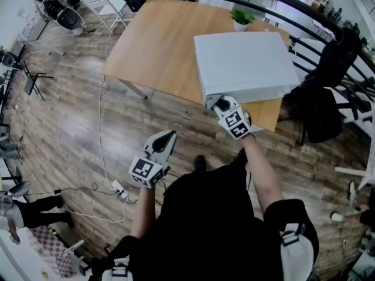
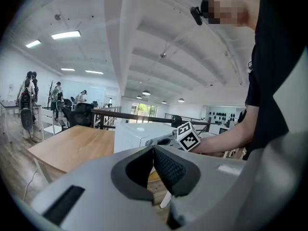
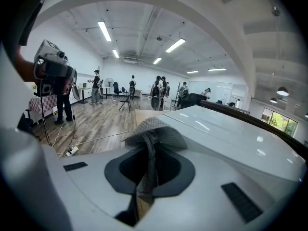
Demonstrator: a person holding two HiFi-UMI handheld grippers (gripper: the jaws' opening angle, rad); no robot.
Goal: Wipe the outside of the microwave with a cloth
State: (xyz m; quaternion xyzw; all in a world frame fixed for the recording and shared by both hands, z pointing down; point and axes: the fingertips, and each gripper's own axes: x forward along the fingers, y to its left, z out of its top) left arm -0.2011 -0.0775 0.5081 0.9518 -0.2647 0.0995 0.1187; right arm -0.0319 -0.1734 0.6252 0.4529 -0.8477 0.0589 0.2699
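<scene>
So the microwave (image 1: 243, 63) is a white box sitting on a wooden table (image 1: 155, 45), towards the table's near right end, with a small potted plant (image 1: 241, 17) just behind it. The person stands at the table's near edge, looking steeply down.

The right gripper (image 1: 218, 103) is up at the microwave's near left corner. From the right gripper view, the right gripper (image 3: 148, 153) has its jaws clamped together on a grey woven cloth (image 3: 156, 131). One strip of cloth runs down between the jaws, and the rest bunches into a rounded wad at the tips. That wad looks like it's sitting right against the edge of the microwave (image 3: 231, 138), whose white shell stretches off to the right. I can't tell how hard it's pressing, though.

The left gripper (image 1: 169, 136) isn't involved at all. It's held low and well apart from the microwave, over the wood floor (image 1: 70, 116) in front of the person's body. In the left gripper view, the left gripper (image 2: 154, 150) has its jaws together with nothing between them. Past them you can see the microwave (image 2: 139, 131), the table (image 2: 72, 146) and the right gripper's marker cube (image 2: 187, 136).

On the floor there's also a white power strip (image 1: 119, 187) with a cable trailing away from it.
</scene>
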